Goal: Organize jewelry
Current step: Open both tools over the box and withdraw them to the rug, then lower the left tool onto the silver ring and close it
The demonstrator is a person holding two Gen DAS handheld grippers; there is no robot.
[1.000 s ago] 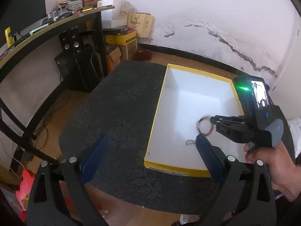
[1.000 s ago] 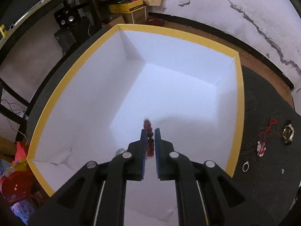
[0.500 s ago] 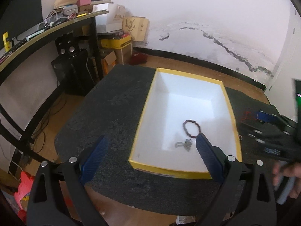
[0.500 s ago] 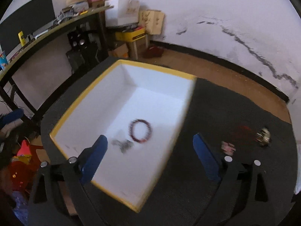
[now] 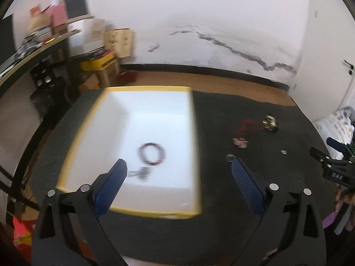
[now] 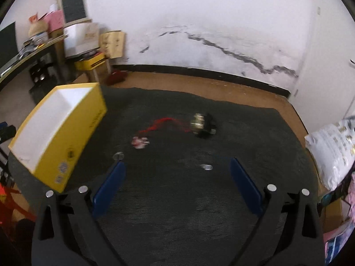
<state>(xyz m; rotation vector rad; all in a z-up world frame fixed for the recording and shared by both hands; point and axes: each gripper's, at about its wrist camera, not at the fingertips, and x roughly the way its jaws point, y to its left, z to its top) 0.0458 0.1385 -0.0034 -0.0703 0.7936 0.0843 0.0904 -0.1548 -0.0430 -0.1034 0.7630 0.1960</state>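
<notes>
A yellow-rimmed white box (image 5: pixel 192 133) (image 6: pixel 73 130) sits on a dark mat. A dark red bead bracelet (image 5: pixel 152 154) and a small silver piece (image 5: pixel 142 173) lie inside it. On the mat to its right lie a red-corded pendant (image 6: pixel 139 143) (image 5: pixel 240 141), a gold watch (image 6: pixel 200 124) (image 5: pixel 270 123), a ring (image 6: pixel 118 155) (image 5: pixel 230 157) and a small silver piece (image 6: pixel 206 167). My left gripper (image 5: pixel 179 173) is open and empty over the box's near right part. My right gripper (image 6: pixel 176 173) is open and empty above the mat, near the loose pieces. It shows at the right edge of the left wrist view (image 5: pixel 332 157).
A black desk (image 5: pixel 33 53) with clutter and boxes (image 5: pixel 99 64) stands at the left. A white patterned bag (image 6: pixel 330 148) lies at the mat's right edge. A cracked white wall (image 6: pixel 221 44) is behind, with wood floor before it.
My right gripper let go of the bead bracelet in the box, opened, and swung right over the loose jewelry. The left view swung right too.
</notes>
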